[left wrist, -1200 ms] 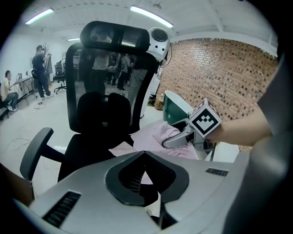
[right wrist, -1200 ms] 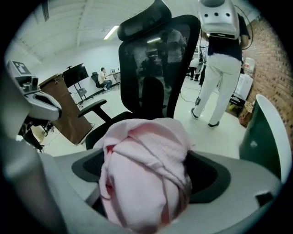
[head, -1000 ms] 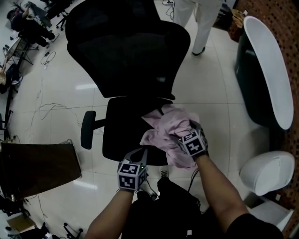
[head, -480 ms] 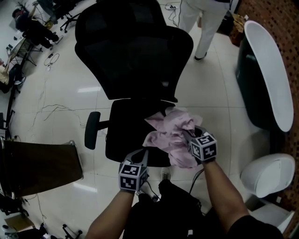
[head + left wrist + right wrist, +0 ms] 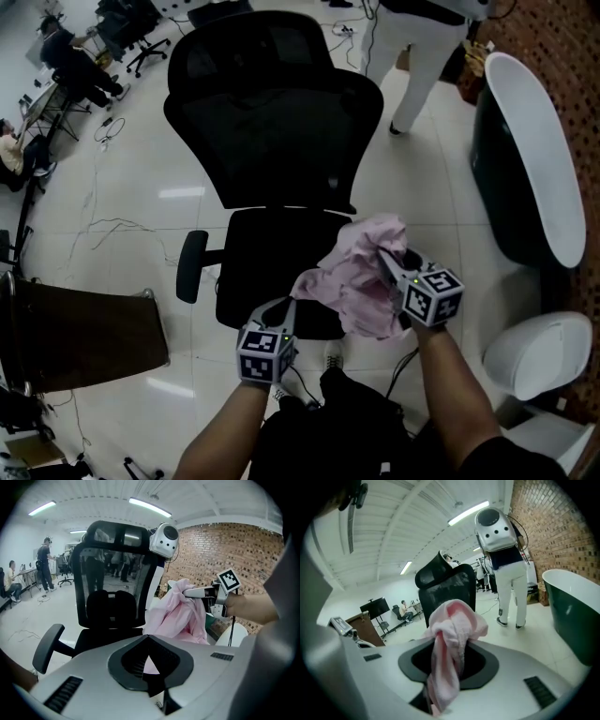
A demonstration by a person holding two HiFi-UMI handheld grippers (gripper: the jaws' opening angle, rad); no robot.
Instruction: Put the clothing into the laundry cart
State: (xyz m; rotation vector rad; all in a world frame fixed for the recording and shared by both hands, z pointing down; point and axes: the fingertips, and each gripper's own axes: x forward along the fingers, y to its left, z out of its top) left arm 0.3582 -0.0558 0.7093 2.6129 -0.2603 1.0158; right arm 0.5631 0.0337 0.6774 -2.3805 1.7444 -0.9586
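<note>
Over the glossy white floor (image 5: 141, 169), the right gripper (image 5: 386, 257) has just clamped onto the pink garment (image 5: 352, 291) and raised it above the black chair (image 5: 272, 122) seat, ready for carrying to the laundry cart, while the left gripper (image 5: 285, 304) hangs closed and empty by the seat's front.

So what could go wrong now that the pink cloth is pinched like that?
The right gripper pinches only a fold of the pink garment; the rest hangs loose and might slip free. The trailing cloth could also snag on the black chair when carried away.
</note>
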